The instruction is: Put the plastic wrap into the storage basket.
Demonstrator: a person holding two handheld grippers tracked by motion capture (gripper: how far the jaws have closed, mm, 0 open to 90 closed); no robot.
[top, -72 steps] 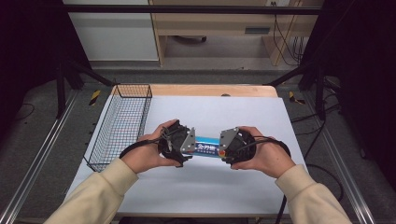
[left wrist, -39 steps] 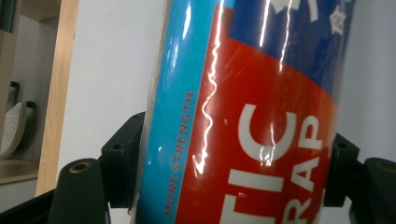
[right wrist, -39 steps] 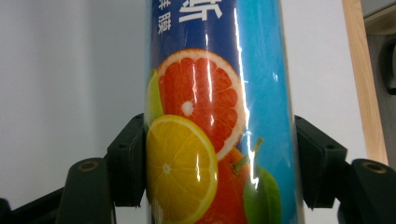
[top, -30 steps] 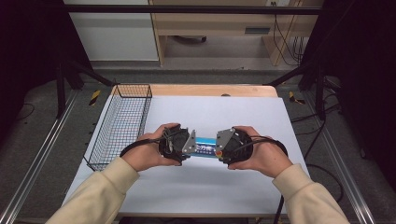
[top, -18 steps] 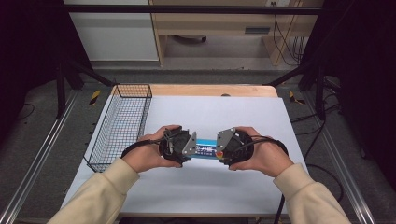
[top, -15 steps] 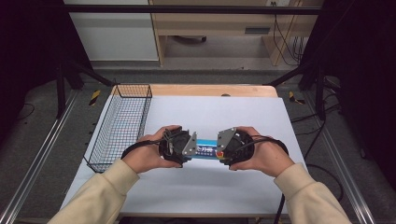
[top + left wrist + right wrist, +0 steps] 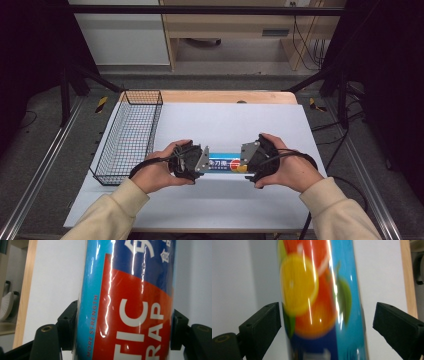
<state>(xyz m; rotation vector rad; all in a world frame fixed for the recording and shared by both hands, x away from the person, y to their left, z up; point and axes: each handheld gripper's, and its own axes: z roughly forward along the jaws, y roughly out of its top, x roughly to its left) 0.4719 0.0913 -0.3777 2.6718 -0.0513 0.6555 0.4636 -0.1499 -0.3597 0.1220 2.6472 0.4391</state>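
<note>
On my left I see the wire basket (image 7: 131, 134) standing at the desk's (image 7: 280, 125) left edge, and beside it my left gripper (image 7: 196, 163) has its jaws clamped on the near end of the blue plastic wrap box (image 7: 225, 163), pads pressing both sides. The box lies flat on the desk between my two hands. To the right, my right gripper (image 7: 248, 161) has just been opening: its jaws stand apart, the box's end between them with a gap on each side

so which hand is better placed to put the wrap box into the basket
Left. Its gripper is shut on the wrap box, nearer the basket; the right gripper has just been opening, fingers off the box.
</note>
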